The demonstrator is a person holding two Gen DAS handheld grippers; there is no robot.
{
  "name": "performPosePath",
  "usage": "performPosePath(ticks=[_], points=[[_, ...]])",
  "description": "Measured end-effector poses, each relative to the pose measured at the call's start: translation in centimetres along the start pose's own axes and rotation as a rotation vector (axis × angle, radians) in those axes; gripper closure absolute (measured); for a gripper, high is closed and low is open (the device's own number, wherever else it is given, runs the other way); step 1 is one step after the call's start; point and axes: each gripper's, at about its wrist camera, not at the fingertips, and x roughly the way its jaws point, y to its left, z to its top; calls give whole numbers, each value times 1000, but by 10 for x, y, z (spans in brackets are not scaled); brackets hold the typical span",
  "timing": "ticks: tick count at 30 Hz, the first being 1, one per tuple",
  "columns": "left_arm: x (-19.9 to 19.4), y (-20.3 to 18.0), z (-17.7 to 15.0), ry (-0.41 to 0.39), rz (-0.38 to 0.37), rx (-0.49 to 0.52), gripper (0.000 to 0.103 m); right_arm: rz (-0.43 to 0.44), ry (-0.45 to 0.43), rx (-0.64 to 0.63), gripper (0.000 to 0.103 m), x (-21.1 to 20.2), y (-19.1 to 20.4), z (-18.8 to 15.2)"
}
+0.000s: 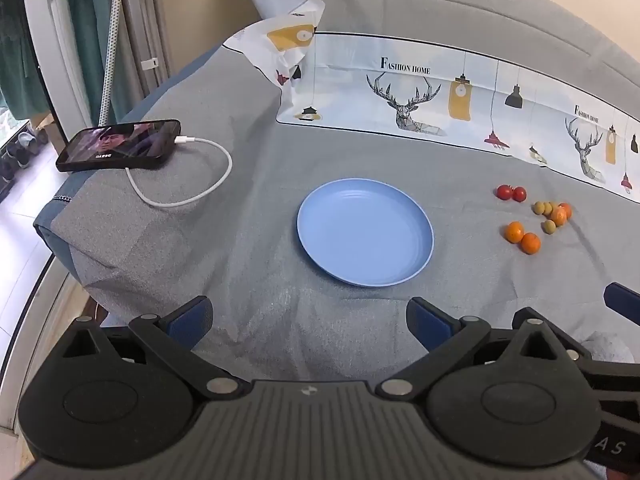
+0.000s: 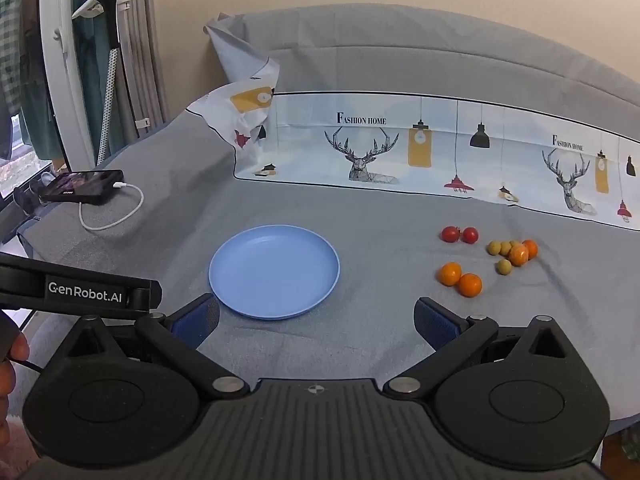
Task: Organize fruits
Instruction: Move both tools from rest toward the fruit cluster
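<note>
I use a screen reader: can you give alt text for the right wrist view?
An empty blue plate sits on a grey cloth, with small red, green and orange fruits loose to its right. The right gripper is open in front; a phone charges far left.

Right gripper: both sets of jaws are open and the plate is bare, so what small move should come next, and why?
Probably ease the right gripper forward and right toward the nearest orange fruit. Its jaws stand open and hold nothing, the blue plate has no fruit on it, and all the fruit lies on the cloth to the plate's right.
</note>
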Motion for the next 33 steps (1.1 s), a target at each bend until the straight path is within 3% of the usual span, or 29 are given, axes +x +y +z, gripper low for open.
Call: performPosePath(ticks=[33], points=[[-2, 0, -1, 2, 7, 8, 0, -9, -5, 10, 0, 0, 4, 4]])
